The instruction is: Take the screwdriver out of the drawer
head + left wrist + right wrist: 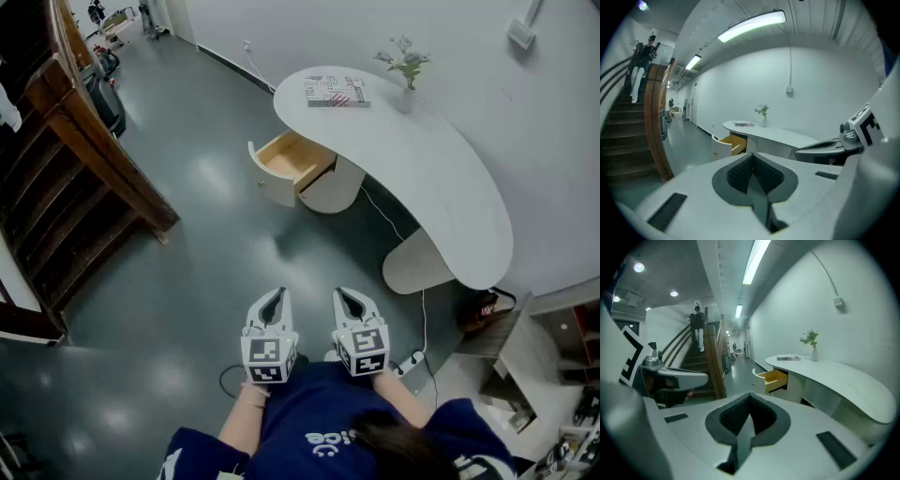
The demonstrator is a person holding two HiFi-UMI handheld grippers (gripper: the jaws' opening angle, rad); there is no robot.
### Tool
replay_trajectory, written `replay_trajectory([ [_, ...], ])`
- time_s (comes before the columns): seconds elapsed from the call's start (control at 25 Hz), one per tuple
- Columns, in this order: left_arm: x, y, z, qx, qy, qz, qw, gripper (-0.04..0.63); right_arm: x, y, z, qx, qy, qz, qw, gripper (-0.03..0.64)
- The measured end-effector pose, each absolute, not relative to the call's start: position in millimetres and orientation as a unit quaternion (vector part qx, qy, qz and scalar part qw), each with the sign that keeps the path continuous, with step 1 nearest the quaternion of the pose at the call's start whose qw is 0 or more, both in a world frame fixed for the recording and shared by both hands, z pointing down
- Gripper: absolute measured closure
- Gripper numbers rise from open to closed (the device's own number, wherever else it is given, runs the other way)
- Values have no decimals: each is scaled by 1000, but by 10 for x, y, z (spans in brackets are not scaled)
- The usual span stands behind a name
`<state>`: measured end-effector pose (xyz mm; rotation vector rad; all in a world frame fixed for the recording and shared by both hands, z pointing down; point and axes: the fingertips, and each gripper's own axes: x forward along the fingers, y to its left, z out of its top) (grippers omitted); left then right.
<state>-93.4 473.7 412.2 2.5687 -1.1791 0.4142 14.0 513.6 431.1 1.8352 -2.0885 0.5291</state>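
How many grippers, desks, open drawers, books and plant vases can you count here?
Grippers: 2 (left gripper, right gripper)
Desk: 1
Open drawer: 1
Book: 1
Vase with a plant: 1
Total: 6

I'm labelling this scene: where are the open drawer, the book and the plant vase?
open drawer (289,157): head view, on its bare wooden inside.
book (337,91): head view, middle of its cover.
plant vase (406,98): head view, on the white vase body.
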Motion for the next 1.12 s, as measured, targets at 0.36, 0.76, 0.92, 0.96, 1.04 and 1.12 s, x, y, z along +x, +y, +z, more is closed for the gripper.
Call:
replay_trajectory([
  [0.36,-995,4403,4206,901,-385,142,141,591,87,4848,4410,657,-714,201,137,611],
  [0.76,-1120,3986,4317,899,-381,145,160,591,137,4467,4469,672,-697,208,138,611],
  [0.92,-1012,3773,4371,897,-384,148,161,591,216,4171,4570,658,-709,214,132,611],
  [0.96,-960,3698,4376,898,-384,148,157,591,256,4068,4597,656,-712,216,132,611],
  [1.04,-856,3511,4369,897,-388,150,150,591,332,3830,4631,647,-719,219,131,611],
  [1.12,-778,3278,4341,892,-401,151,146,591,386,3536,4638,632,-731,220,129,611],
])
